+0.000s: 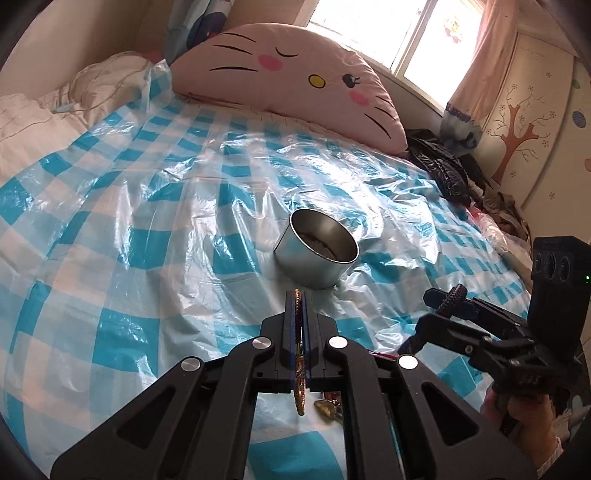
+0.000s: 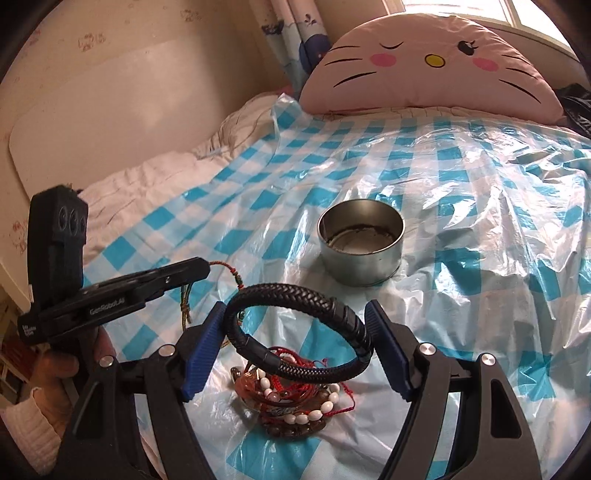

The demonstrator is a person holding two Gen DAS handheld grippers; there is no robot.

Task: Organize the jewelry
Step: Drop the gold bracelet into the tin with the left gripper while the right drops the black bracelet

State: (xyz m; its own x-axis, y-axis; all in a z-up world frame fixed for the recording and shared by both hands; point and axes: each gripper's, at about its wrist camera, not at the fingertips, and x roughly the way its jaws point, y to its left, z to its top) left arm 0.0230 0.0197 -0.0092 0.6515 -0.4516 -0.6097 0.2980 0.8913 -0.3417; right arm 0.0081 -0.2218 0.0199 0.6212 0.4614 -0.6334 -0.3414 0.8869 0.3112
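Note:
A round metal tin (image 1: pixel 316 254) stands open on the blue checked plastic sheet (image 1: pixel 147 206); it also shows in the right wrist view (image 2: pixel 361 246). My left gripper (image 1: pixel 298 295) is shut on a red and gold cord bracelet (image 1: pixel 300 387), just short of the tin. My right gripper (image 2: pixel 295 325) is closed on a black braided leather bracelet (image 2: pixel 295 328), held wide between its blue pads (image 2: pixel 203 350) above a pile of red cord and bead bracelets (image 2: pixel 291 398). The right gripper shows in the left wrist view (image 1: pixel 448 301), to the right of the tin.
A pink cat-face cushion (image 1: pixel 295 74) lies at the head of the bed. Black clothing (image 1: pixel 443 166) is heaped at the right edge. A white quilt (image 2: pixel 147 177) lies on the left. A window (image 1: pixel 399 33) is behind.

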